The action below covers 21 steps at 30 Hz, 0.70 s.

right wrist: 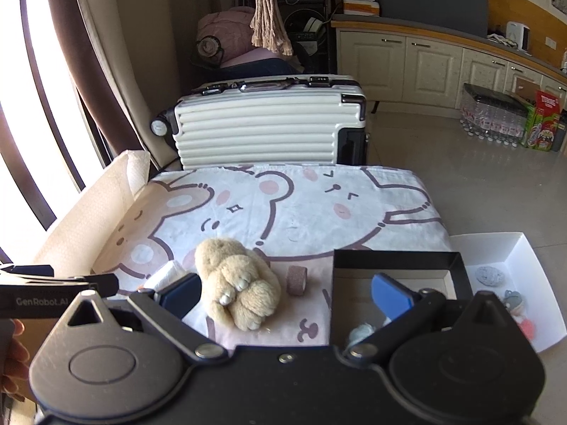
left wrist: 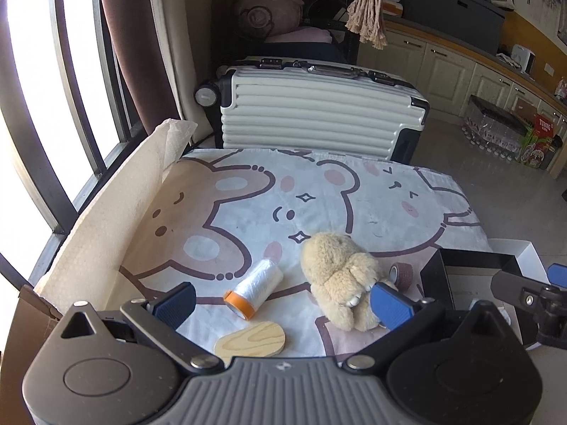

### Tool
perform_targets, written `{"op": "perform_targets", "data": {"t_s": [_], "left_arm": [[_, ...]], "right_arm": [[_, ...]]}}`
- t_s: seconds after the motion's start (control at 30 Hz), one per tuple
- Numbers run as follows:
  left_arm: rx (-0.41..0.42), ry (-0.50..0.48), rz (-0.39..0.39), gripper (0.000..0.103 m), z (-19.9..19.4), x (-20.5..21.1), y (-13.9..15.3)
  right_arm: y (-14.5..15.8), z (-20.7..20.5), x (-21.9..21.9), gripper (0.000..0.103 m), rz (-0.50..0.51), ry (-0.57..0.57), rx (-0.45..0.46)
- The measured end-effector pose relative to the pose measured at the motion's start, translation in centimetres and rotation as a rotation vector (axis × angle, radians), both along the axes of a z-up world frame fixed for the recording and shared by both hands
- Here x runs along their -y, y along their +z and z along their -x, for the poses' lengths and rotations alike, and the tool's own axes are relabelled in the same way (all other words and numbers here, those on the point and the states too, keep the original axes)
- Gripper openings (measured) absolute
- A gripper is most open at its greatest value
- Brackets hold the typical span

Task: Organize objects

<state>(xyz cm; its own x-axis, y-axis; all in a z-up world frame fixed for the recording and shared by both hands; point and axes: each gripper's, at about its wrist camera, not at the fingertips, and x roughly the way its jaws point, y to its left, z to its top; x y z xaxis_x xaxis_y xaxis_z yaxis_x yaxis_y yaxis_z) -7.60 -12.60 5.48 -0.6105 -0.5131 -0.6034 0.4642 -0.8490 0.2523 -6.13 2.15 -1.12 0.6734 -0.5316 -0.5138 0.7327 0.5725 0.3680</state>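
A tan plush bunny [left wrist: 336, 276] [right wrist: 237, 283] lies on the cartoon-print cloth [left wrist: 248, 205]. Left of it lies a white roll with an orange end [left wrist: 253, 288], and a wooden oval disc [left wrist: 251, 343] sits nearer me. A small brown tape roll [left wrist: 402, 272] [right wrist: 297, 281] stands right of the bunny. My left gripper [left wrist: 283, 302] is open above the white roll and disc, its right finger over the bunny's feet. My right gripper [right wrist: 285, 295] is open, its left finger beside the bunny, its right finger over a black box [right wrist: 397, 262] holding a pale fluffy item [right wrist: 361, 331].
A white tray [right wrist: 514, 248] at the right holds several small items. A paper-lined cardboard wall [left wrist: 106, 219] borders the cloth's left side. A white ribbed suitcase [left wrist: 319, 113] stands behind the table. The right gripper's body [left wrist: 531, 301] shows at the left view's right edge.
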Motion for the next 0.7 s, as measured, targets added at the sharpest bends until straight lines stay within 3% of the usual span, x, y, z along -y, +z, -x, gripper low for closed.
{"op": "perform_targets", "data": {"t_s": [0.43,0.7], "left_arm": [[0.016,0.055,0.064,0.103,3.8,1.7,1.3],[0.013,0.136,0.043,0.103,4.6,3.5,1.4]], "right_arm": [[1.9,-3.0,4.9,0.103,-0.006,-0.051,-0.019],[3.0,-5.4,7.1,0.103,-0.061,-0.125,-0.021]]}}
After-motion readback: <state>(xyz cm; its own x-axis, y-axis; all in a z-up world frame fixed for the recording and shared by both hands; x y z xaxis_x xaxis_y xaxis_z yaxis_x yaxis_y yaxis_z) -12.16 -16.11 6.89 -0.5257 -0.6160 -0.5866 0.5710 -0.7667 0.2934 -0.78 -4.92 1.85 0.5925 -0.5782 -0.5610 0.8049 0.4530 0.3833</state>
